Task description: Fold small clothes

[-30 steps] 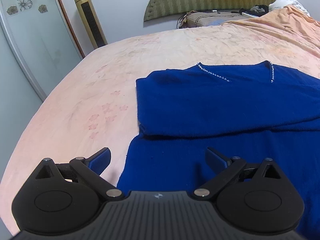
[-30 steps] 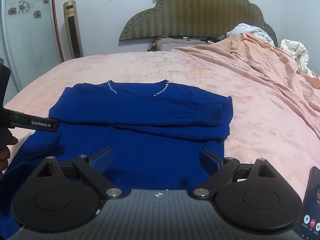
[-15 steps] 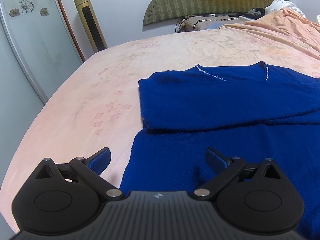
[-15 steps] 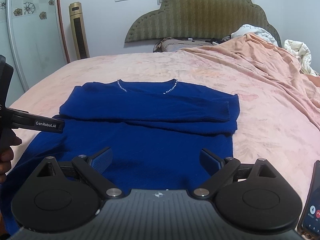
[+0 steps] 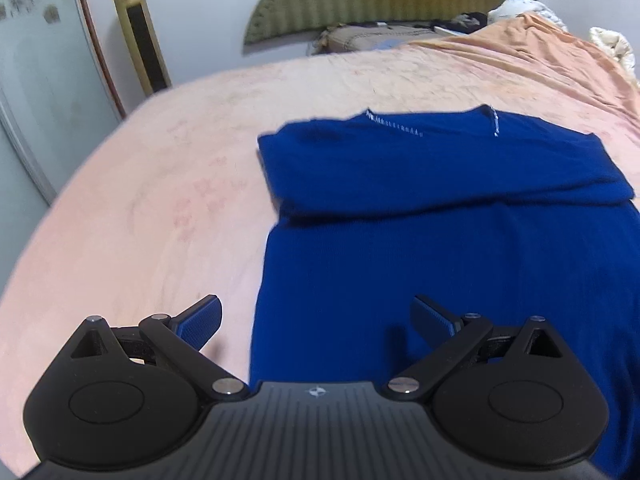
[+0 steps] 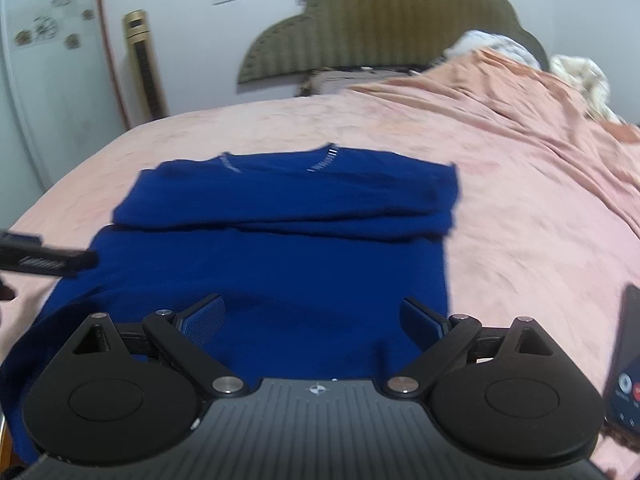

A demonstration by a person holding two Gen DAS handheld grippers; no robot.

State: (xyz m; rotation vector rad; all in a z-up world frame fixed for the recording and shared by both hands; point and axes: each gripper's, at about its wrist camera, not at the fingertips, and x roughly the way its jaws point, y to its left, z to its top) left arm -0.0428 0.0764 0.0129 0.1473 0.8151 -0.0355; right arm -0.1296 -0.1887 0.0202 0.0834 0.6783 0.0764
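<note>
1. A blue sweater (image 5: 460, 248) lay flat on a pink bed cover (image 5: 140, 216). Its sleeves were folded across the chest, and small shiny beads ran along the neck (image 6: 320, 162).

2. The sweater's neck pointed toward the green headboard (image 6: 380, 36) and its bottom edge lay nearest the tongs.

3. A rumpled peach blanket (image 6: 540, 128) lay on the bed to the right of the sweater, apart from it. A white bundle of cloth (image 6: 580, 76) sat behind the blanket.

4. A pillow and some dark things sat against the headboard, too blurry to name.

5. A phone (image 6: 626, 364) lay on the bed near the right edge of the right view, just beside the sweater's lower corner. Its screen was lit with round buttons, but the words were too small to read.

6. A tall gold tower fan (image 5: 140, 36) stood by the wall. A glass door with flower stickers (image 6: 44, 32) stood left of it.

7. The left gripper (image 5: 316, 320) hung over the sweater's left edge, with one finger over the bed cover and one over the blue cloth. Its jaws were spread wide and held nothing.

8. The right gripper (image 6: 314, 318) hung over the bottom part of the sweater. Its jaws were spread wide too, and held nothing.

9. In the right view, a black part of the left gripper showed at the left edge. It had white writing on it, too blurry to read.

10. Nothing lay on top of the sweater.
</note>
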